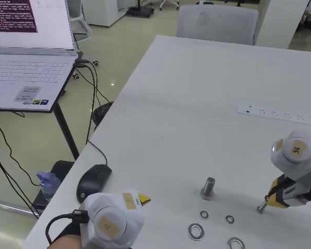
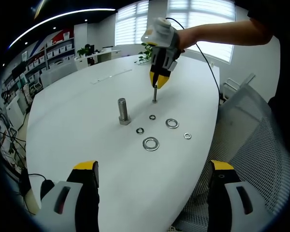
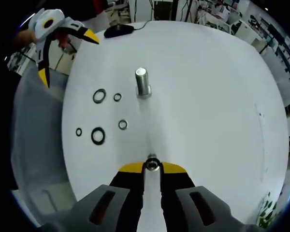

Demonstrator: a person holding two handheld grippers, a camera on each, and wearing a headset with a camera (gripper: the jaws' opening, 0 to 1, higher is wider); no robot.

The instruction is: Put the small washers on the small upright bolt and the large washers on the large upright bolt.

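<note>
- Left gripper [image 2: 153, 168]: at the bottom of the left gripper view, its jaws are seen spread wide, with nothing held.
- Washers: two large washers [image 2: 151, 143] and three small washers [image 2: 140, 130] are laid flat on the white counter [image 2: 72, 121] at frame centre, directly ahead of those jaws. None is on a bolt.
- Large upright bolt [image 2: 123, 112]: it is stood just left of centre, beyond the washers, long axis vertical.
- Small upright bolt [image 2: 154, 94]: it is kept vertical above centre, its foot apparently on the counter, its top clamped in the closed jaws of the right gripper [image 2: 160, 83].
- Relation: the free left gripper is judged nearer the washers, which lie between it and both bolts.
</note>
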